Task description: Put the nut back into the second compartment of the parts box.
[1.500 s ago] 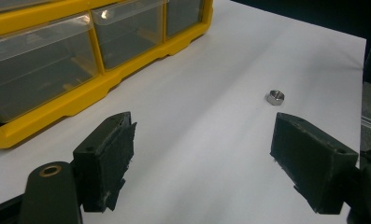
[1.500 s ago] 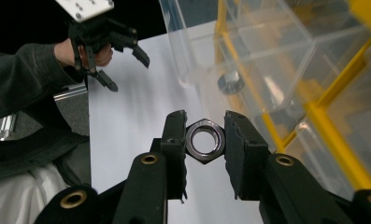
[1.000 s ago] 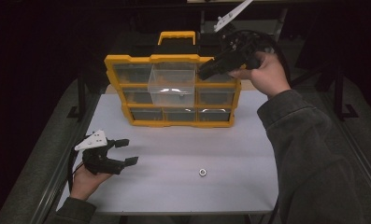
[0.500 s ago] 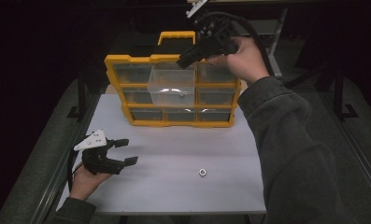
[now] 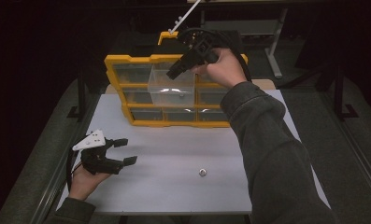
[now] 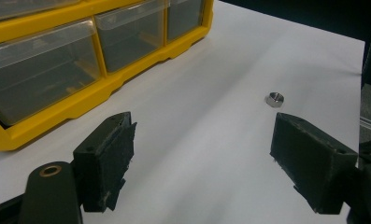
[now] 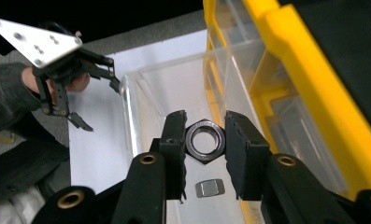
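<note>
white tabletop [image 5: 174, 154] in a dark room, yellow plastic drawer organizer [image 5: 127, 63] at its far edge

right gripper [image 7: 205, 140] clamps a large steel hex nut [image 7: 205, 139] between its pads above the pulled-out clear plastic drawer [image 5: 171, 86], where a small square metal piece [image 7: 210, 188] lies half hidden behind the jaws; left gripper [image 5: 122, 151] rests low on the table, jaws wide apart and empty, near a small loose steel hex nut [image 6: 274, 99]; other drawers' contents too murky to make out

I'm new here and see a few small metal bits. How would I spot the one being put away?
Find the yellow drawer cabinet at the table's far edge; its clear middle drawer is pulled out. Above it, the right gripper clamps a shiny hex nut: it is held aloft, while another nut lies loose on the white table.
</note>
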A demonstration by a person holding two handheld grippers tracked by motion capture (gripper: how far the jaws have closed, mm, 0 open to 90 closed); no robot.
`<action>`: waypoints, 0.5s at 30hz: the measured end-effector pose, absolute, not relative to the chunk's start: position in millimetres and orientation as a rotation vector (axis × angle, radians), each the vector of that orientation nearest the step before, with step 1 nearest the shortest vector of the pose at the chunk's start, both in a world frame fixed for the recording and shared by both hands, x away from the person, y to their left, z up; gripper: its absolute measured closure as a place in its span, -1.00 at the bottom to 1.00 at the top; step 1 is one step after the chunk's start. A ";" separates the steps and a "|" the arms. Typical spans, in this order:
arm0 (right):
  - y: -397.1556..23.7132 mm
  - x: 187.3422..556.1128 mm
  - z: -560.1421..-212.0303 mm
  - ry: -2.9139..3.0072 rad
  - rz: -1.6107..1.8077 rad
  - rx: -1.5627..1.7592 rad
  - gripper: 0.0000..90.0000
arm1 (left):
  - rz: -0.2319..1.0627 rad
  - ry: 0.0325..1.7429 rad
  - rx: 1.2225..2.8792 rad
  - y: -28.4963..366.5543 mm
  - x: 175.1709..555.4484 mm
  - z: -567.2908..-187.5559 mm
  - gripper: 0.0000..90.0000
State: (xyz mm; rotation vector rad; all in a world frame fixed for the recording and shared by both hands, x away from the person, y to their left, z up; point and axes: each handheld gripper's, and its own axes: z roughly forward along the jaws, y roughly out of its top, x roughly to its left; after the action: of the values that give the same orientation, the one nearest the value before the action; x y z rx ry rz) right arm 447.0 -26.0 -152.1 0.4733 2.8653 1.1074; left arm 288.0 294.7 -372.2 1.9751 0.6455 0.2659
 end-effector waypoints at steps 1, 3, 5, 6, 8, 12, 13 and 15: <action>-25.0 447.8 -154.5 2.870 1.102 0.473 0.49 | 0.267 0.645 1.973 294.7 288.0 -372.2 -0.53; -24.2 448.5 -157.1 2.865 1.109 0.474 0.45 | 0.268 0.645 1.973 295.0 288.0 -372.0 -0.53; -24.6 449.0 -157.9 2.867 1.125 0.471 0.45 | 0.267 0.646 1.974 295.1 288.0 -372.1 -0.53; -25.3 448.4 -157.3 2.864 1.120 0.478 0.45 | 0.268 0.645 1.979 295.2 288.1 -372.0 -0.53; -27.4 448.0 -156.6 2.862 1.134 0.471 0.44 | 0.267 0.643 1.981 295.3 288.4 -372.0 -0.53; -35.7 443.6 -153.3 2.846 1.135 0.481 0.42 | 0.269 0.637 1.987 295.4 288.4 -371.9 -0.53; -38.6 442.2 -152.5 2.838 1.135 0.485 0.42 | 0.264 0.642 1.972 294.6 287.9 -372.2 -0.53; -46.6 438.9 -151.0 2.831 1.144 0.484 0.41 | 0.264 0.642 1.971 294.3 288.0 -372.4 -0.53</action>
State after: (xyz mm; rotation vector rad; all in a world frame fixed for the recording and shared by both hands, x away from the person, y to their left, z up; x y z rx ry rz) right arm 438.9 -46.6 -151.0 0.4841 2.8309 1.1442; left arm 288.0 294.3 -372.4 1.9706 0.6419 0.2643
